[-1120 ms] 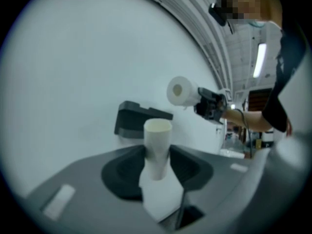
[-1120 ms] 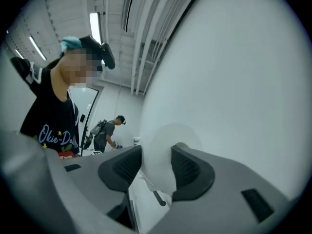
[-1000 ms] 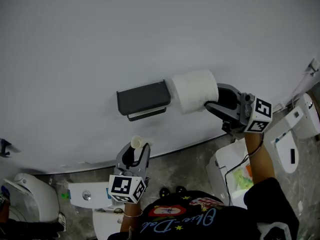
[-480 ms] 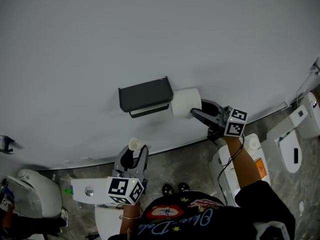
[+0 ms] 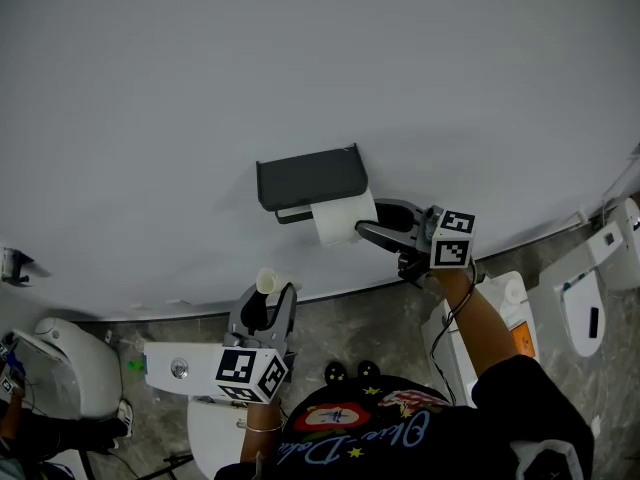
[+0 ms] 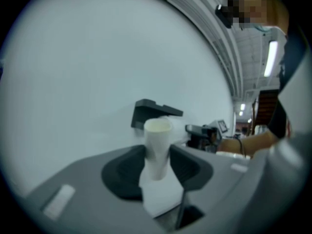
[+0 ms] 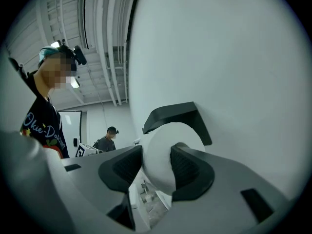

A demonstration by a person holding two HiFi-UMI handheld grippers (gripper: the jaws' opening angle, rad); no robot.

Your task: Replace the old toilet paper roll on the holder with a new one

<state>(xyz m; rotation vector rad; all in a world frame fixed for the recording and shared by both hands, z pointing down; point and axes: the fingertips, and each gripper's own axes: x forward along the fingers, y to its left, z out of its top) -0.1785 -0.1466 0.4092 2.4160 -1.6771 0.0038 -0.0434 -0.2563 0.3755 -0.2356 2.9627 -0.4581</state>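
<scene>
A dark grey paper holder point(image 5: 310, 180) hangs on the pale wall. Just under its cover sits a full white toilet paper roll point(image 5: 340, 218), with my right gripper point(image 5: 372, 230) shut on it from the right. In the right gripper view the roll point(image 7: 161, 155) fills the space between the dark pads, below the holder point(image 7: 176, 117). Lower left, my left gripper point(image 5: 270, 298) is shut on the old cardboard tube point(image 5: 267, 283), upright with a scrap of paper hanging from it. The left gripper view shows the tube point(image 6: 157, 147) clamped, the holder point(image 6: 151, 112) behind it.
A toilet cistern with a flush button point(image 5: 175, 368) stands below my left gripper. Another white toilet point(image 5: 590, 298) is at the right and a white fixture point(image 5: 65, 393) at the lower left. The floor is grey stone. Another person point(image 7: 106, 139) stands far off.
My right gripper has carried the new roll down and to the left, from beside the holder to just under its cover. The left gripper with the tube has shifted slightly.
</scene>
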